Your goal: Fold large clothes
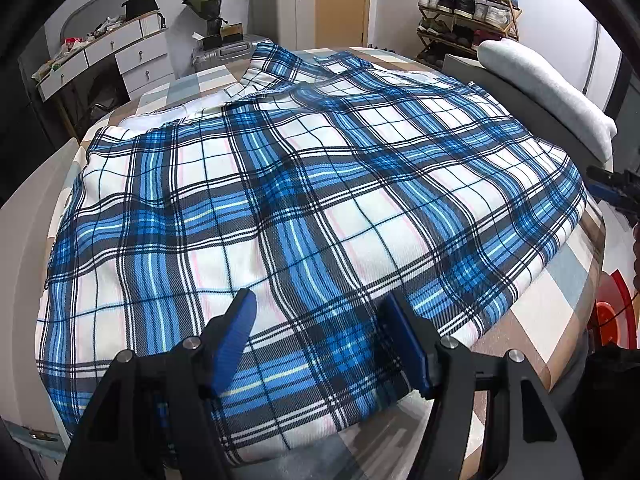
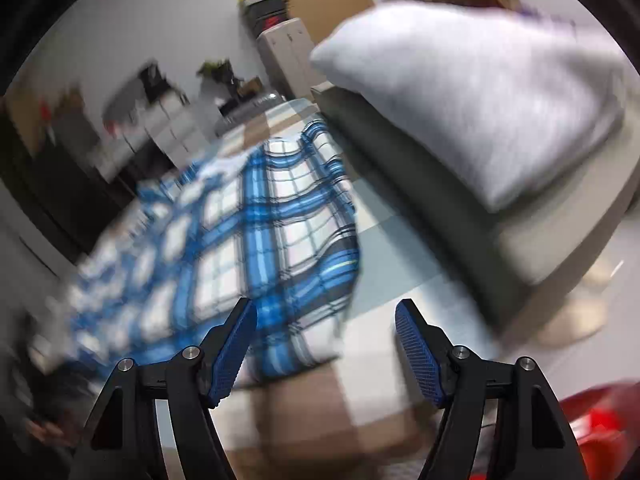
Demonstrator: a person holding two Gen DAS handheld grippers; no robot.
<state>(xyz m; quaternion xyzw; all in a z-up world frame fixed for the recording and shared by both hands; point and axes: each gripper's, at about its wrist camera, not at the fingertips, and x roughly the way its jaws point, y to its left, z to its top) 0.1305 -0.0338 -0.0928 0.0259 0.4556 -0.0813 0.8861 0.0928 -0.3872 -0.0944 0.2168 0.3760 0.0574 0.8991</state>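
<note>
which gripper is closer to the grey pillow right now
Right. The right gripper hangs open beside the plaid garment's edge, near the grey pillow. The left gripper is open over the plaid garment, farther away.

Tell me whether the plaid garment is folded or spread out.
Mostly spread: the plaid garment lies flat across the bed, with only its far edge turned over, white underside showing. Both grippers are open, holding nothing.

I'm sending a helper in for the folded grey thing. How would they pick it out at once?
Start at the bed under the blue plaid garment. Along its right side runs a padded grey ledge; the grey folded cloth lies on top. It is plain pale grey, unlike the checked fabrics beside it.
</note>
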